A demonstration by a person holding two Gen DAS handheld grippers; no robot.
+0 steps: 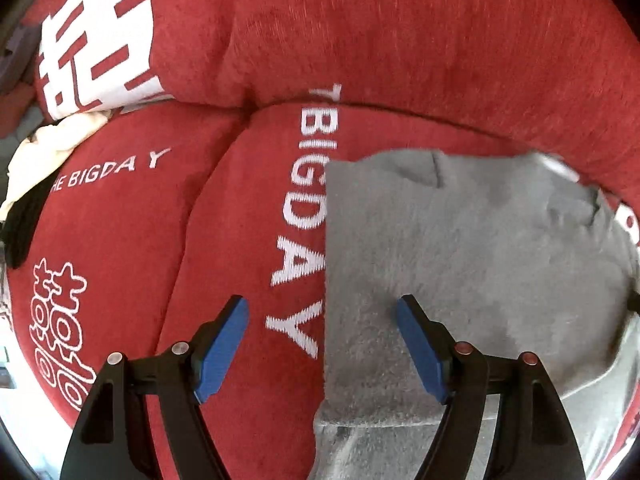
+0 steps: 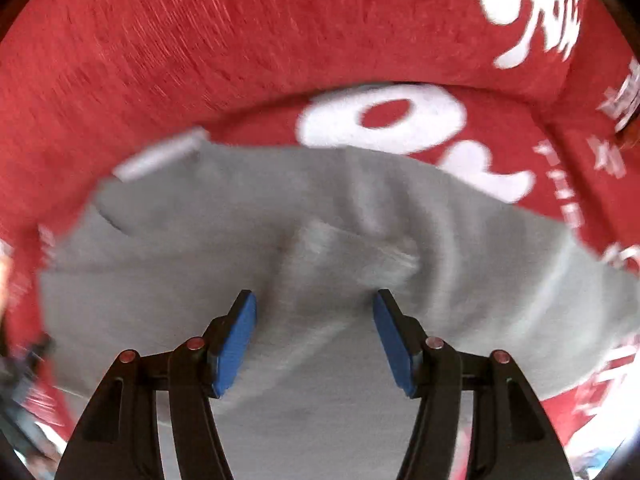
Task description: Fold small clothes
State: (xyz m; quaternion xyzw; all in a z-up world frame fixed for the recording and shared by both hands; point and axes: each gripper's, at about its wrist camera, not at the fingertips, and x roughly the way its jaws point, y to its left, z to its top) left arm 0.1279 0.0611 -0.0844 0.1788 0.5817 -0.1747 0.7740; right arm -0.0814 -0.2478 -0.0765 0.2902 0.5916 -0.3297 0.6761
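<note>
Grey, soft and a little fuzzy, the small garment (image 1: 460, 264) lies spread on a red cushion (image 1: 224, 240) of a sofa. In the left wrist view it fills the right half of the picture; its straight left edge runs from far to near, just beside the white letters "BIGDAY" (image 1: 304, 216) that are woven into the red cloth. At the near end of the garment one layer lies over another, so that a folded step shows there. At the far side the fabric reaches nearly to the red back cushion (image 1: 360, 32).

The left gripper (image 1: 322, 312) stands released, with its blue pads (image 1: 222, 350) wide apart and pointing steeply down. Its right pad is over the grey cloth and its left pad over the red cushion; the edge of the garment passes between them, and nothing is grasped.

In the right wrist view, which is blurred, the right gripper (image 2: 314, 304) is also released. Its pads (image 2: 236, 342) are apart over the middle of the garment (image 2: 200, 264), where the fabric is bunched into wrinkles (image 2: 360, 248); the pads do not press on it. Large white characters (image 2: 400, 124) show on the red cushion beyond.

Far left in the left wrist view, a cream cloth (image 1: 48, 156) and a black item (image 1: 24, 224) lie at the cushion's edge.
</note>
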